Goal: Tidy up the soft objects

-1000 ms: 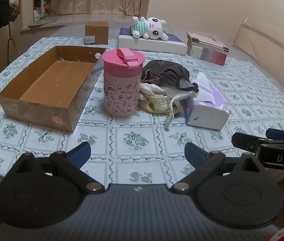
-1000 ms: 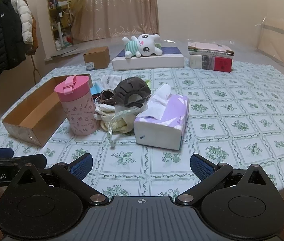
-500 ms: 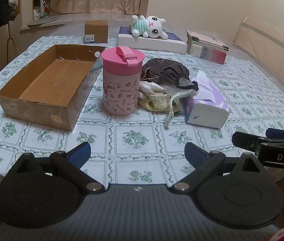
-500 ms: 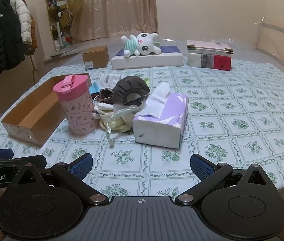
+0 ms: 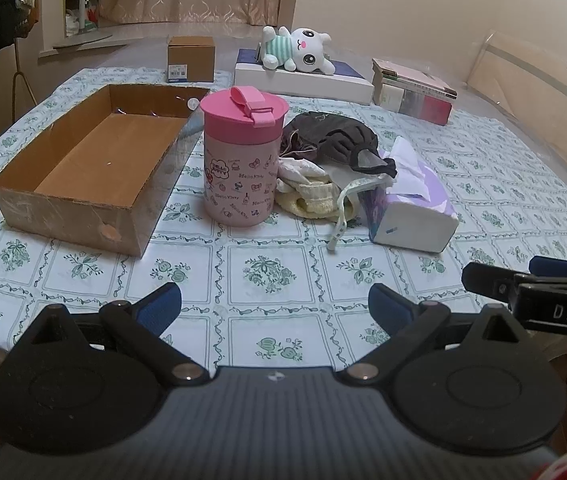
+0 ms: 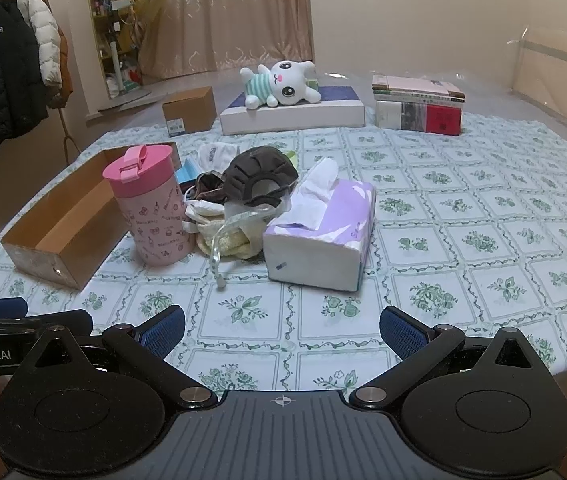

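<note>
A heap of soft things lies mid-table: a dark brown cloth [image 5: 335, 138] [image 6: 259, 174], a cream knit piece [image 5: 313, 198] [image 6: 231, 240] and a pale tape [image 5: 341, 216]. A white plush bunny [image 5: 303, 50] [image 6: 281, 86] lies on a flat white box at the back. An empty cardboard box [image 5: 87, 160] [image 6: 63, 220] stands at the left. My left gripper [image 5: 275, 308] and right gripper [image 6: 282, 326] are both open and empty, low over the table's near edge, well short of the heap.
A pink lidded cup [image 5: 243, 156] [image 6: 149, 204] stands left of the heap, a purple tissue pack [image 5: 411, 208] [image 6: 323, 236] right of it. A small brown carton [image 5: 190, 58] and stacked books [image 5: 413, 90] [image 6: 419, 108] sit at the back. Coats [image 6: 3, 80] hang at left.
Both views have drawn back very slightly from the table; the objects have not moved and both grippers stay open.
</note>
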Available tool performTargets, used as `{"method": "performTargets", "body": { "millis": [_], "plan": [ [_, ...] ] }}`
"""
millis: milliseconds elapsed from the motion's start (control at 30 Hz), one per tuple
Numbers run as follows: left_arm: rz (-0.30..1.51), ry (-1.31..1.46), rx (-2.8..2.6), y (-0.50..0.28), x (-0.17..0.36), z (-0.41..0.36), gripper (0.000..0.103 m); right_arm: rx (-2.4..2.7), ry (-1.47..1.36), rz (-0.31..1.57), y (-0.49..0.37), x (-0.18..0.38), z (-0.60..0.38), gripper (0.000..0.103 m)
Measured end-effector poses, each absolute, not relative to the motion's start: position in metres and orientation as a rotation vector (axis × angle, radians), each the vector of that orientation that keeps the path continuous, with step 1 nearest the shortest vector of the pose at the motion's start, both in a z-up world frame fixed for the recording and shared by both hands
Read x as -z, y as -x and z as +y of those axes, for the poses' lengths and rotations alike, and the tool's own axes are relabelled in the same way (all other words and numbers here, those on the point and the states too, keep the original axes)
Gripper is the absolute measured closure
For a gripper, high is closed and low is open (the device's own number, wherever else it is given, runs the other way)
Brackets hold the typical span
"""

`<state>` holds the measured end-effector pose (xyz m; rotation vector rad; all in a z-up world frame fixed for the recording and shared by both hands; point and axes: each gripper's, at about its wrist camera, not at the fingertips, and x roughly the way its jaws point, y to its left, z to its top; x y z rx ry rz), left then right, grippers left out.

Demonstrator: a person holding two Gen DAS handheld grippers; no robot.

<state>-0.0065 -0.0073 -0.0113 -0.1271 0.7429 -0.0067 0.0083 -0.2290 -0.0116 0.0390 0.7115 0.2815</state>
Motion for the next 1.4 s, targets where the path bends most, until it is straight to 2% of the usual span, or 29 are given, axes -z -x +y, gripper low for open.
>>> {"method": "performTargets", "body": {
  "millis": [567,1000,1400],
  "plan": [
    [0.709,0.125,0.159,-0.021,-0.003,0.018,0.004,-0.334,0.014,0.692,-0.032,0.004,-0.236,0.001],
    [0.677,-0.019,0.313,-0.083,-0.041,0.060,0.004,-0.488,0.130,0.613,-0.108,-0.023,-0.228,0.001],
    [0.695,-0.085,0.422,-0.149,-0.067,0.090,0.009,-0.607,0.201,0.649,-0.177,-0.025,-0.205,0.001]
  ]
}}
